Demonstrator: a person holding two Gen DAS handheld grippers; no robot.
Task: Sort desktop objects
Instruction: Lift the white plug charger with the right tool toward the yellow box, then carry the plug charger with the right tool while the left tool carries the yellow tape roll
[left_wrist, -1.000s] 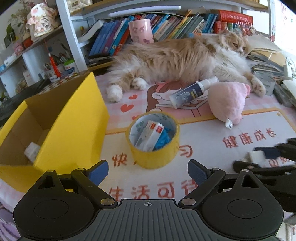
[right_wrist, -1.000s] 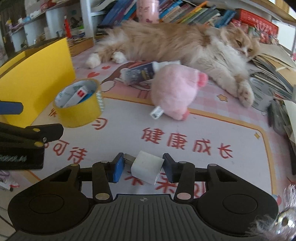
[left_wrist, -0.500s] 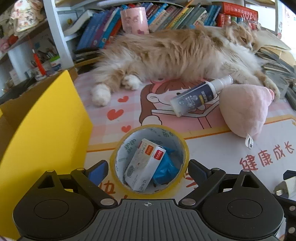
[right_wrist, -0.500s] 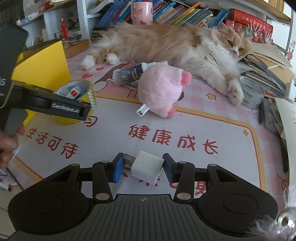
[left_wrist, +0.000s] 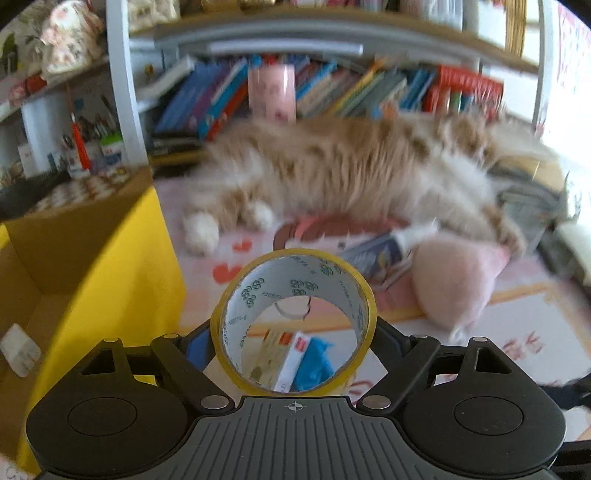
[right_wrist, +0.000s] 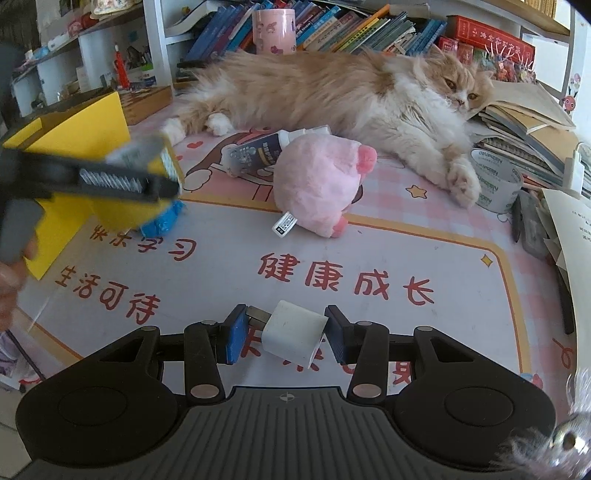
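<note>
Left wrist view: the left gripper (left_wrist: 293, 341) has just been closing and now clamps the yellow tape roll (left_wrist: 293, 321), tilted up off the mat beside the yellow box (left_wrist: 122, 266). Right wrist view: the right gripper (right_wrist: 282, 332) pinches a white charger (right_wrist: 293, 331) above the desk mat (right_wrist: 406, 254).

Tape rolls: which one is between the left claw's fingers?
The yellow tape roll, tilted up off the mat. The white tape roll lies beside the cat's paw.
</note>
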